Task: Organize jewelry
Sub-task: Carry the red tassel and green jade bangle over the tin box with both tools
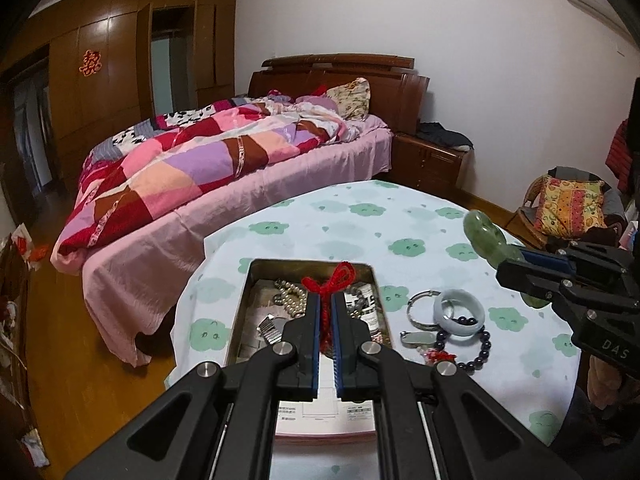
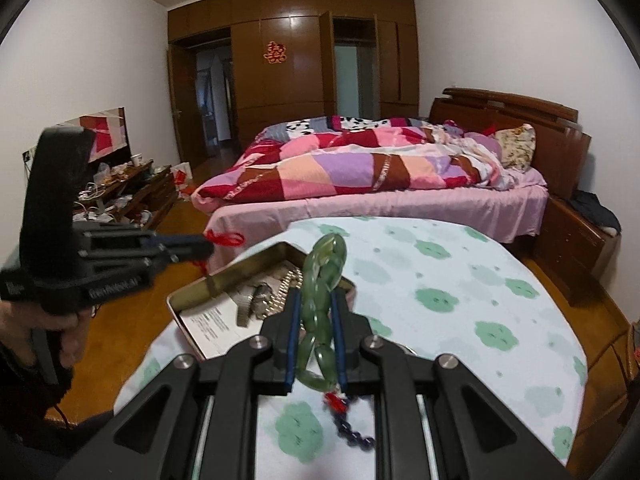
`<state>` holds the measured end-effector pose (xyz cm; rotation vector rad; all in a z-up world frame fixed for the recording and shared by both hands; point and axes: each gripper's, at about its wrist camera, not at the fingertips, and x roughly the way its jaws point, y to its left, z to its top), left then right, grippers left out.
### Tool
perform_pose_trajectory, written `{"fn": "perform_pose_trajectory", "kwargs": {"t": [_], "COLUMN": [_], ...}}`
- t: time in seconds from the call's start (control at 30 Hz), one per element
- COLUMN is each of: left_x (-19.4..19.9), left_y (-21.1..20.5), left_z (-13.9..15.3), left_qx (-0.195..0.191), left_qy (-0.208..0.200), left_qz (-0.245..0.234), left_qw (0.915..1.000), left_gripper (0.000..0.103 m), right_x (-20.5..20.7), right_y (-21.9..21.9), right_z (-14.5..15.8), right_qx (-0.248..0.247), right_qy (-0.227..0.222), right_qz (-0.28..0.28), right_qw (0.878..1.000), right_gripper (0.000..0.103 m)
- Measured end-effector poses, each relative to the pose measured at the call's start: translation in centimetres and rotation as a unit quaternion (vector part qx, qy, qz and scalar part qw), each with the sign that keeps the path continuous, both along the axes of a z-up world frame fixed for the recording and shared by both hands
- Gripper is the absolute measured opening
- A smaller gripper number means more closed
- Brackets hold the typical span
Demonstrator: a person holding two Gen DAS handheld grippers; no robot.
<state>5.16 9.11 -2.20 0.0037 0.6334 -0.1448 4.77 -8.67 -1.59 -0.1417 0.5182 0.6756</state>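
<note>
My left gripper [image 1: 326,300] is shut on a red knotted cord [image 1: 335,278] and hangs over the open metal tin [image 1: 244,300], which holds a pearl string [image 1: 290,300], a watch band and papers. My right gripper [image 2: 316,300] is shut on a green jade chain of linked rings [image 2: 322,276], held above the table near the tin [image 2: 192,288]. In the left wrist view that jade chain [image 1: 482,232] sticks out of the right gripper [image 1: 516,258] at the right. On the cloth lie a silver bangle [image 1: 420,308], a pale jade bangle [image 1: 460,314] and a dark bead bracelet [image 1: 476,344].
The round table [image 1: 360,224] wears a white cloth with green flowers. A bed with a patchwork quilt [image 1: 200,160] stands just behind it, a wooden nightstand [image 1: 432,156] to its right. A person's hand [image 2: 60,328] holds the left gripper [image 2: 200,246]. Wooden floor lies left of the table.
</note>
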Motion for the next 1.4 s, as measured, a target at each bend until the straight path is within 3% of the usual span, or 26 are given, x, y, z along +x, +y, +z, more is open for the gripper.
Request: {"fn": "perform_pose_trajectory", "kwargs": {"t": [0.53, 1.4], "left_x": [1.1, 2.6], "left_y": [1.9, 2.3], "left_z": [-2.2, -5.7], "left_qx": [-0.013, -0.021], "left_qy": [0.027, 0.075], "left_qz": [0.025, 0.026], "left_qw": [0.9992, 0.9966], "left_gripper": [0.004, 0.004], "right_x": [1.0, 1.9], "right_y": [5.8, 8.2], "right_z": [-1.6, -5.4], "right_qx": [-0.030, -0.051], "right_qy": [0.009, 0.065], "right_qz": [0.042, 0.047], "right_qw": [0.999, 0.995], "right_gripper": [0.017, 0.017]}}
